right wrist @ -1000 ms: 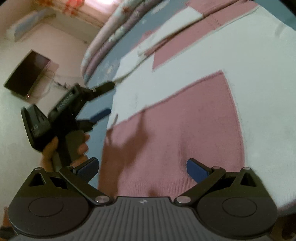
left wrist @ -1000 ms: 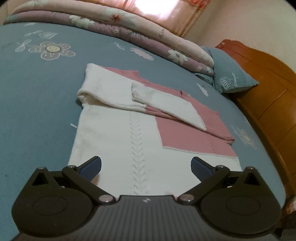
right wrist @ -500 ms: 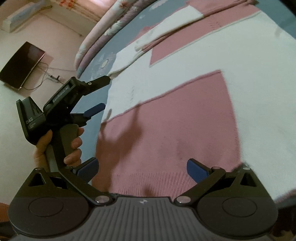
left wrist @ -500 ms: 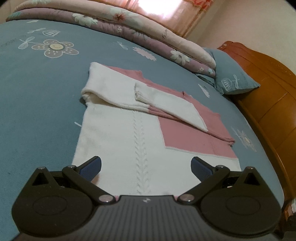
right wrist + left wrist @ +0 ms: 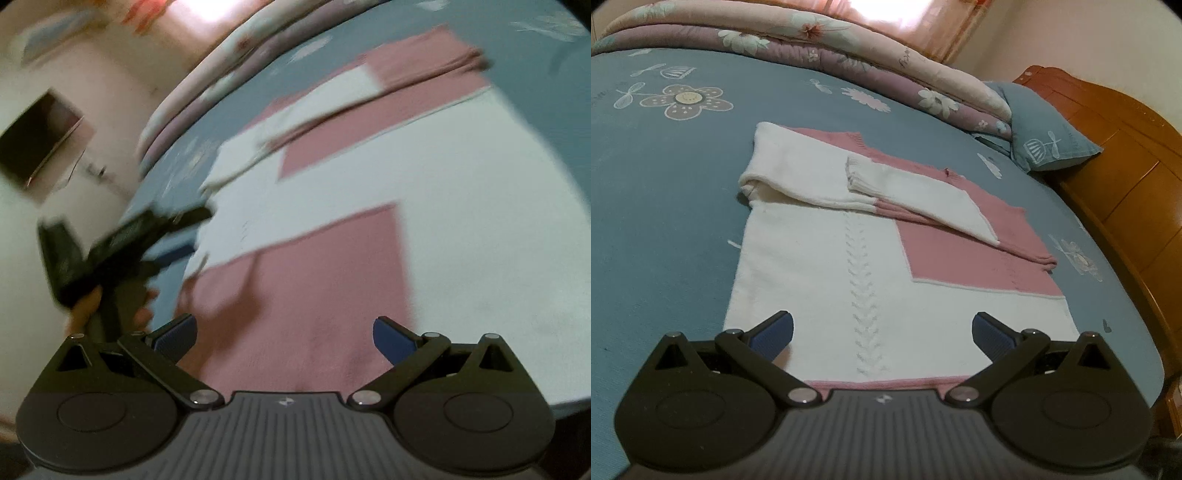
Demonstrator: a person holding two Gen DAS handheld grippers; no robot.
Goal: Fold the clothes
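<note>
A white and pink knit sweater [image 5: 857, 258] lies flat on the blue bedspread [image 5: 657, 192], both sleeves folded across its chest. My left gripper [image 5: 882, 332] hovers open over the sweater's hem, nothing between its blue pads [image 5: 774, 330]. In the right wrist view the same sweater [image 5: 443, 229] fills the frame, blurred by motion. My right gripper [image 5: 282, 334] stands open above its pink bottom panel [image 5: 306, 295], empty. The left gripper [image 5: 122, 251], held by a hand [image 5: 86, 310], shows at that view's left beside the sweater's edge.
A folded floral quilt [image 5: 820, 48] lies along the far side of the bed. A blue pillow [image 5: 1045, 136] rests against the wooden headboard [image 5: 1126, 177] at the right. A dark flat screen [image 5: 37, 144] sits by the wall beyond the bed.
The left gripper has drawn back a little from the sweater, showing the pink hem. The right gripper is swinging, blurring its view; both stay open and empty.
</note>
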